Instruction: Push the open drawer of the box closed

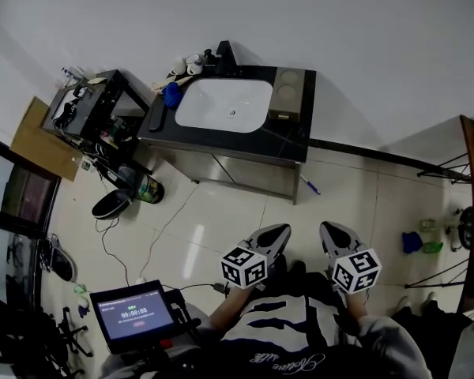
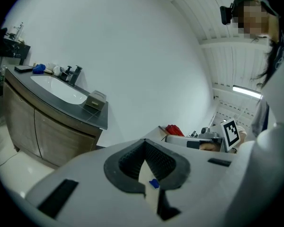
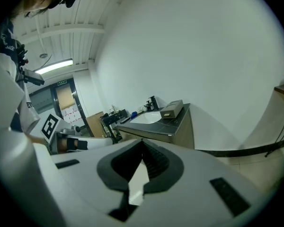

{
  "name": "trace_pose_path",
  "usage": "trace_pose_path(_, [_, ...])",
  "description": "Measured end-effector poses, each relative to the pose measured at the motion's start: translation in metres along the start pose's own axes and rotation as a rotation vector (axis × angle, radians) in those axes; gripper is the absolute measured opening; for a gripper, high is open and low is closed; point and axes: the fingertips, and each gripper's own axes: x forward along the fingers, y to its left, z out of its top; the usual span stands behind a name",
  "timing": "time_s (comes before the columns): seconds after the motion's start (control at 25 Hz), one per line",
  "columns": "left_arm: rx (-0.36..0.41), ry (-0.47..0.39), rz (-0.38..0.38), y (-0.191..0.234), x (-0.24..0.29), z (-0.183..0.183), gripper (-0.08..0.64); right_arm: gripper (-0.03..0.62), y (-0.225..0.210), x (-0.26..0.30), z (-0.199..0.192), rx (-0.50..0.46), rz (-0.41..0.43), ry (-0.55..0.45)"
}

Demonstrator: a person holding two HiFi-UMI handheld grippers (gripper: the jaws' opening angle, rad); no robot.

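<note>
Left tongs (image 1: pixel 273 234) and right tongs (image 1: pixel 334 234) held low before the person (image 1: pixel 284 334), both pinched together on nothing, tiled floor (image 1: pixel 221 212) beyond, then dark counter (image 1: pixel 291 138) with white sink (image 1: pixel 223 105), box (image 1: pixel 288 95) at its right end, well apart from both tongs

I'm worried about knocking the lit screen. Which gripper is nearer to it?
Left. The left gripper is held to the right of the screen and a little ahead; the right gripper lies farther right, beyond the left one.
</note>
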Motion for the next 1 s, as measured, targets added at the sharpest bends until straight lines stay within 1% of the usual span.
trace_pose_path(0.32, [0.014, -0.033, 0.043, -0.014, -0.015, -0.007, 0.002, -0.005, 0.013, -0.010, -0.005, -0.033, 0.069, -0.003])
trace_pose_path(0.48, [0.023, -0.044, 0.054, -0.020, -0.019, -0.008, 0.002, -0.005, 0.017, -0.014, -0.003, -0.045, 0.089, -0.009])
trace_pose_path(0.72, [0.034, -0.051, 0.055, -0.023, -0.020, -0.013, 0.002, -0.005, 0.019, -0.017, -0.008, -0.057, 0.101, -0.015])
trace_pose_path(1.0, [0.042, -0.060, 0.054, -0.030, -0.028, -0.009, 0.002, -0.005, 0.022, -0.024, -0.004, -0.056, 0.093, -0.024])
